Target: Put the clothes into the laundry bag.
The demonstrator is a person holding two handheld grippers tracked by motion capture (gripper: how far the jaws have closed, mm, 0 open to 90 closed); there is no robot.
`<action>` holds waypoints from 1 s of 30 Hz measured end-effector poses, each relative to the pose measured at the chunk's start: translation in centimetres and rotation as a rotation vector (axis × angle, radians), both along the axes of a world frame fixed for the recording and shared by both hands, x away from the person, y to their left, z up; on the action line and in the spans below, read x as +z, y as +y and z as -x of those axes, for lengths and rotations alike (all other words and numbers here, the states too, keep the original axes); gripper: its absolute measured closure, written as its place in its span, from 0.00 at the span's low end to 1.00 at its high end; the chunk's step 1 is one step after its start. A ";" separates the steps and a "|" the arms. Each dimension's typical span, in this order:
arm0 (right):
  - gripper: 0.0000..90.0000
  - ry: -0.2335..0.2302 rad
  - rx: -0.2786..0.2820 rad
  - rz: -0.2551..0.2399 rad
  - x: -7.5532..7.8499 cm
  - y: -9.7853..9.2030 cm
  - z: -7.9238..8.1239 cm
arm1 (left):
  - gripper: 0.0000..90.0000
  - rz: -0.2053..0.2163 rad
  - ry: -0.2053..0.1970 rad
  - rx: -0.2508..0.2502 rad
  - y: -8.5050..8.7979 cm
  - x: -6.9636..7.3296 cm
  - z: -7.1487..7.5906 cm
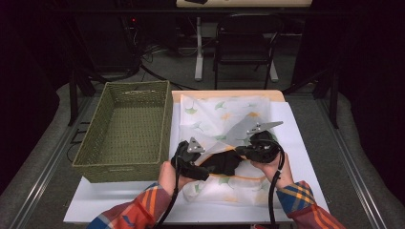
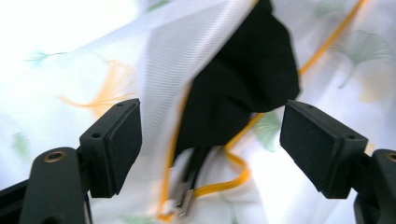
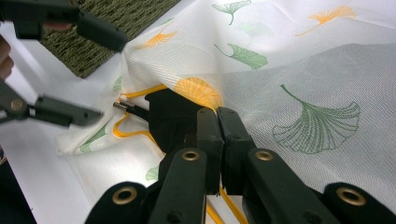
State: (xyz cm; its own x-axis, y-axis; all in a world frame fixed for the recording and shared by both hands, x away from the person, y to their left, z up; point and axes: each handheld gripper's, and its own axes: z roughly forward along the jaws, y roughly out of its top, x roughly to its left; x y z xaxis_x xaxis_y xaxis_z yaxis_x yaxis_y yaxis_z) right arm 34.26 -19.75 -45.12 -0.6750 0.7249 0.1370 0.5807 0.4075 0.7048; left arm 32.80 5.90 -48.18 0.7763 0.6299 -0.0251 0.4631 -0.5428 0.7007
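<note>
Mesh laundry bag held open at its mouth, black garment half inside.

High view: your right gripper (image 1: 249, 149) pins the leaf-print bag (image 1: 224, 114) on the table, likely to hold its mouth open; woven basket (image 1: 125, 129) alongside.
Left gripper view: your left gripper (image 2: 210, 135) stands released, nothing between the pads, black garment (image 2: 243, 88) just ahead.
Right gripper view: jaws clenched on the bag's orange-trimmed edge (image 3: 205, 95), garment tucked beneath.

A white mesh laundry bag (image 3: 289, 70), printed with ginkgo leaves and edged in orange, is pinched at its opening by the right claw (image 3: 217, 116); a black garment (image 2: 243, 84) is seen inside, between the left claw's (image 2: 210, 140) parted pads.
</note>
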 end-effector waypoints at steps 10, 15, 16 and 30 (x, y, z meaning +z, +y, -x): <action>0.99 0.000 -0.003 -0.005 0.1 0.0 0.1 | 0.40 -0.047 0.026 -0.028 0.1 -1.0 0.2; 0.99 0.001 -0.001 -0.005 0.1 0.0 0.1 | 0.57 -0.080 0.059 -0.077 0.0 -2.3 0.9; 0.99 0.001 0.000 -0.005 0.1 0.0 0.1 | 0.62 -0.087 0.069 -0.083 0.0 -2.6 0.9; 0.99 0.008 0.006 0.000 0.0 0.1 0.1 | 0.80 -0.178 0.148 -0.088 -0.5 -5.7 -1.6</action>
State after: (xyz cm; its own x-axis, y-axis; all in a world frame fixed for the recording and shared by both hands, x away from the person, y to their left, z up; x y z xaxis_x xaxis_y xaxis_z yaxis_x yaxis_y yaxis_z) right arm 34.16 -19.63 -45.10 -0.6784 0.7207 0.1425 0.5835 0.4108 0.7005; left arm 34.36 5.42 -53.84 0.8247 0.5643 -0.0369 0.4985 -0.6947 0.5185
